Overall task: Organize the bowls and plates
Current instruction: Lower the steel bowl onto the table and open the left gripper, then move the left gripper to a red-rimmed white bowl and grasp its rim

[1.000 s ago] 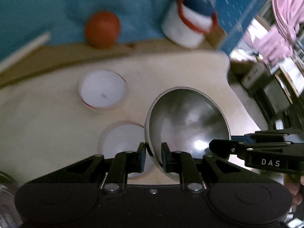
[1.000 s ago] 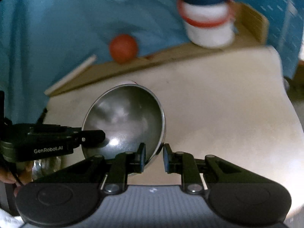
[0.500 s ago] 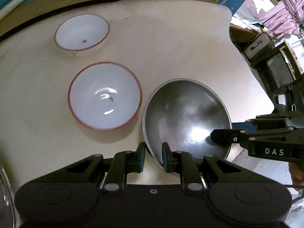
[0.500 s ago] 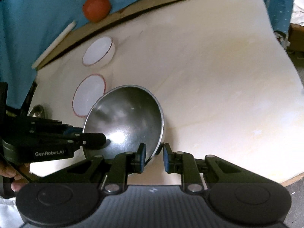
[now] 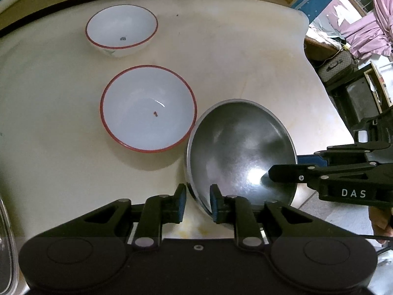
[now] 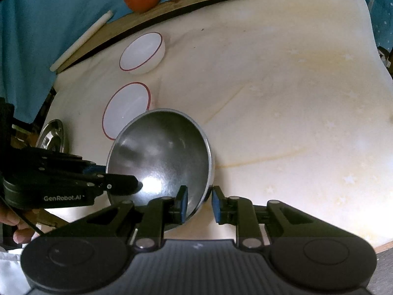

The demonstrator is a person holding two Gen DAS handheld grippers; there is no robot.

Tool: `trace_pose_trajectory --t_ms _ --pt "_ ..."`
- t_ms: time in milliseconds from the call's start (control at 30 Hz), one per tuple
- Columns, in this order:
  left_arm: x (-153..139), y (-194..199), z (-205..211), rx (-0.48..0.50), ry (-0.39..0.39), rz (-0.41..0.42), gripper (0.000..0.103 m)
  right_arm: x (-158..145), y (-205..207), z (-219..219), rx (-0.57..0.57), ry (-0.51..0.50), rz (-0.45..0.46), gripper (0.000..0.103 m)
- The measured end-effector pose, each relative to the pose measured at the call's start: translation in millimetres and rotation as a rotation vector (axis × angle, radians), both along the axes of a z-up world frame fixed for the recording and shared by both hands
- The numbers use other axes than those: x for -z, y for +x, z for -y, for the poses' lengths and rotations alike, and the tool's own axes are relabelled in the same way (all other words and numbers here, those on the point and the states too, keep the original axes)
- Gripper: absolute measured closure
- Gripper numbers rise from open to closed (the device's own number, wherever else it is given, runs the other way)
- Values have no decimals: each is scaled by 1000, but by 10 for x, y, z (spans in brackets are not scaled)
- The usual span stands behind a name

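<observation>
Resting place: the steel bowl (image 5: 239, 152) is set down on the cream cloth-covered table (image 5: 233, 56), just beside the large red-rimmed bowl (image 5: 148, 125).
Grip relation: its rim is straddled on opposite sides by the left gripper (image 5: 196, 202) and the right gripper (image 6: 199, 204).
Jaws: both have just been opening; the pads appear slackened off the rim.
Materials: brushed, glossy metal against smooth white enamel.
Smaller bowl (image 5: 121, 28): further back, well apart.

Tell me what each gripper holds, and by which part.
Nothing: the left gripper and right gripper straddle the steel bowl at opposite rim edges, but their jaws have just been opening, pads off it.
</observation>
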State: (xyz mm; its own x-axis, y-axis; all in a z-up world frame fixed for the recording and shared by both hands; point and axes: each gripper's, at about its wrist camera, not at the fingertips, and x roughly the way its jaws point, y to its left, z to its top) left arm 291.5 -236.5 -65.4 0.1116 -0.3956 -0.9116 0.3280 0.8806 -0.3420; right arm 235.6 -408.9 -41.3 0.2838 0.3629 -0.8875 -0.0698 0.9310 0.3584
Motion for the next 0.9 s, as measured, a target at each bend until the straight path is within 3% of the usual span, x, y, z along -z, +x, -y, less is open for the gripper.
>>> trace_pose_trajectory --t_ms 133,200,300,533,600,767,900 --pt "-28 -27 -42 20 -5 -1 64 -13 -23 42 6 0 10 67" --pt "-58 -55 -54 46 7 9 48 -27 -27 61 12 1 15 61" --pt "-162 -100 -69 81 36 53 33 -60 -24 78 20 -10 24 49" --pt "-462 -127 -273 72 33 133 21 -199 35 78 21 -45 61 24" --pt "-546 -116 -377 48 50 165 6 -256 58 62 21 -50 80 16" --pt "-586 38 -716 -90 91 207 2 -376 165 -4 11 -55 137 2" --pt "-489 180 -917 -189 91 196 1 -404 309 -131 -6 -88 165 1"
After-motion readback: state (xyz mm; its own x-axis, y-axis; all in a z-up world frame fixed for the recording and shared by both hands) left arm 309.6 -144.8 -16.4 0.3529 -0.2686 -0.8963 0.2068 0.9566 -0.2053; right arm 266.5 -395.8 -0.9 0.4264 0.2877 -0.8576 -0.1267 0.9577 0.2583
